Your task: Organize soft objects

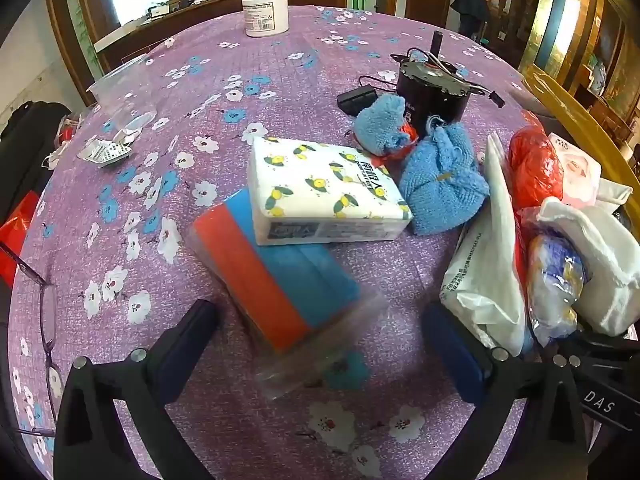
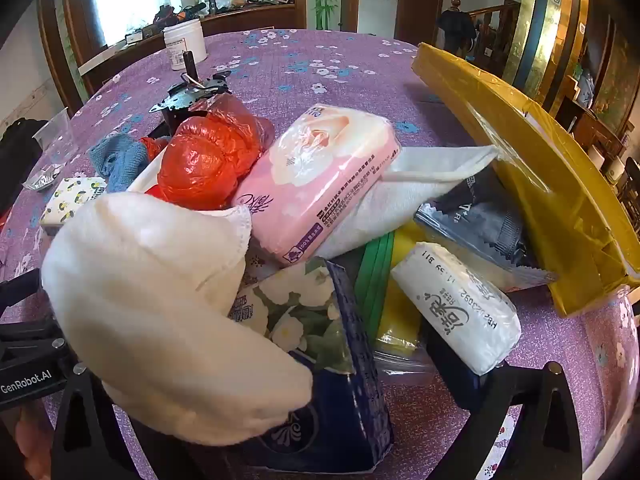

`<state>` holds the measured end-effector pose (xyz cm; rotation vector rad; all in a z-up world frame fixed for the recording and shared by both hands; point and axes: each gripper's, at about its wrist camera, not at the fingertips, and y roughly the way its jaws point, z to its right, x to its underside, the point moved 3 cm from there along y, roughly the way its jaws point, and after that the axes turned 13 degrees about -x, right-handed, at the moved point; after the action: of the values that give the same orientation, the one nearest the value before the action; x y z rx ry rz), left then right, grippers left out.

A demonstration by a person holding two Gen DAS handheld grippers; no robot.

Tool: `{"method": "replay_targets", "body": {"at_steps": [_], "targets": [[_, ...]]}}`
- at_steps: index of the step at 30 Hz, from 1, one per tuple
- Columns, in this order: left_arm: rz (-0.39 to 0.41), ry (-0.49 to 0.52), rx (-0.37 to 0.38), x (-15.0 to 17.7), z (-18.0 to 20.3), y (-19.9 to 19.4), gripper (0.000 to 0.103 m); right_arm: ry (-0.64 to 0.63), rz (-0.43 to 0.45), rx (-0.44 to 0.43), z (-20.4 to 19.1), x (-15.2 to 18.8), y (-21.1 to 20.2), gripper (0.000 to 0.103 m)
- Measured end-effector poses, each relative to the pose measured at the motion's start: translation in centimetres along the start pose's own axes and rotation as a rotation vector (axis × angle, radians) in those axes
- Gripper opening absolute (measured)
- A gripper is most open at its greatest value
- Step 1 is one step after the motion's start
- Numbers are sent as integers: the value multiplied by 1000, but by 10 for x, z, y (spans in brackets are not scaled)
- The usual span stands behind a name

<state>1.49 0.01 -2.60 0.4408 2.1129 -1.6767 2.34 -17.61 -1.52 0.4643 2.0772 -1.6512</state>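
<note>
Left wrist view: the left gripper [image 1: 320, 344] is hovering over the bench [image 1: 280, 80] with its fingers [image 1: 192, 332] spread wide and released, gripping nothing. Between and just ahead of them an orange and blue cloth pack [image 1: 276, 280] in a clear sleeve is lying on the purple flowered cover, blurred at its near end. Taking that pack as landmark: a white tissue pack with yellow flowers [image 1: 324, 188] is resting on its far end, overlapping it. Beyond the tissue pack, further from the landmark, two blue towels [image 1: 440, 180] are lying bunched, touching a black motor [image 1: 432, 92]. To the right of the landmark, well apart, a heap of plastic bags [image 1: 488, 252] is piling up with a red bag [image 1: 534, 164] on top. A white jar [image 1: 265, 10] is standing far behind.

Right wrist view: the right gripper [image 2: 304, 420] is sitting low behind a crowded heap; only one finger [image 2: 460, 376] is showing, so I cannot tell whether the fingers are released or clenched. A cream towel [image 2: 160, 300] is draping over the left side, covering the other finger. Taking the pink tissue pack [image 2: 316, 180] as landmark: the red bag [image 2: 208, 160] is touching its left side, a white cloth [image 2: 412, 192] is lying under it, and a navy flowered tissue box [image 2: 320, 360] is sitting nearer the camera. A small white tissue pack [image 2: 456, 308] is lying to the right, beside a yellow box [image 2: 540, 168].
</note>
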Motion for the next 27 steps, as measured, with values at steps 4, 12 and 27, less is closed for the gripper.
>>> {"method": "replay_targets", "body": {"at_steps": [4, 12, 27], "targets": [[-1, 2, 2, -1, -2, 1, 103, 0, 0, 0, 0, 0, 0, 102], [1, 5, -7, -2, -3, 1, 103, 0, 0, 0, 0, 0, 0, 102], [3, 5, -12, -1, 2, 0, 103, 0, 0, 0, 1, 0, -1, 102]]}}
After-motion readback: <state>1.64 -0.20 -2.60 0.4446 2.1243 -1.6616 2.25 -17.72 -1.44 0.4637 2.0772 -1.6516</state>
